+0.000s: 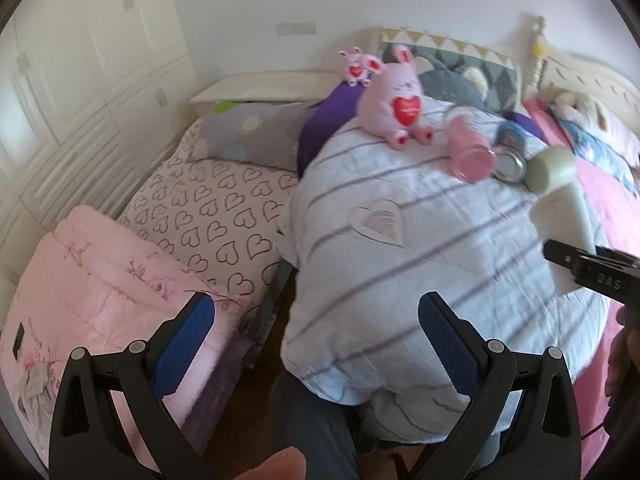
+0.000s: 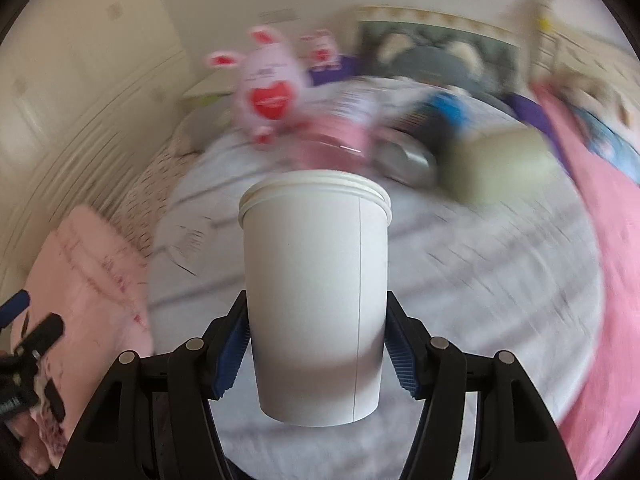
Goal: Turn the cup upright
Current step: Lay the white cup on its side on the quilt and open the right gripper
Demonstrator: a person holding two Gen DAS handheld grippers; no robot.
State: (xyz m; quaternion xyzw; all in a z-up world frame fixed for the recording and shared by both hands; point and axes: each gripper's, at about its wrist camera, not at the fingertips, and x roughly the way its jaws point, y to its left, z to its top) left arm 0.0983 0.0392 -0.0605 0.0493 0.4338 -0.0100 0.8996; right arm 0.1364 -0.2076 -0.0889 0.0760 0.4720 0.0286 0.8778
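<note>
A white paper cup (image 2: 316, 296) fills the middle of the right wrist view, rim pointing away from the camera, base toward it. My right gripper (image 2: 316, 344) is shut on the cup's lower body and holds it above the striped white quilt (image 2: 480, 280). The background there is blurred by motion. In the left wrist view the same cup (image 1: 560, 220) shows at the right edge, tilted, with the right gripper's black finger (image 1: 592, 272) across it. My left gripper (image 1: 316, 320) is open and empty, low over the gap between the two beds.
On the quilt (image 1: 400, 208) lie a pink tumbler (image 1: 470, 150), a metal can (image 1: 508, 164), a pale green cup (image 1: 548, 168) and a dark jar (image 1: 512, 134). A pink plush rabbit (image 1: 394, 102) sits behind them. A folded pink blanket (image 1: 100, 280) lies at the left.
</note>
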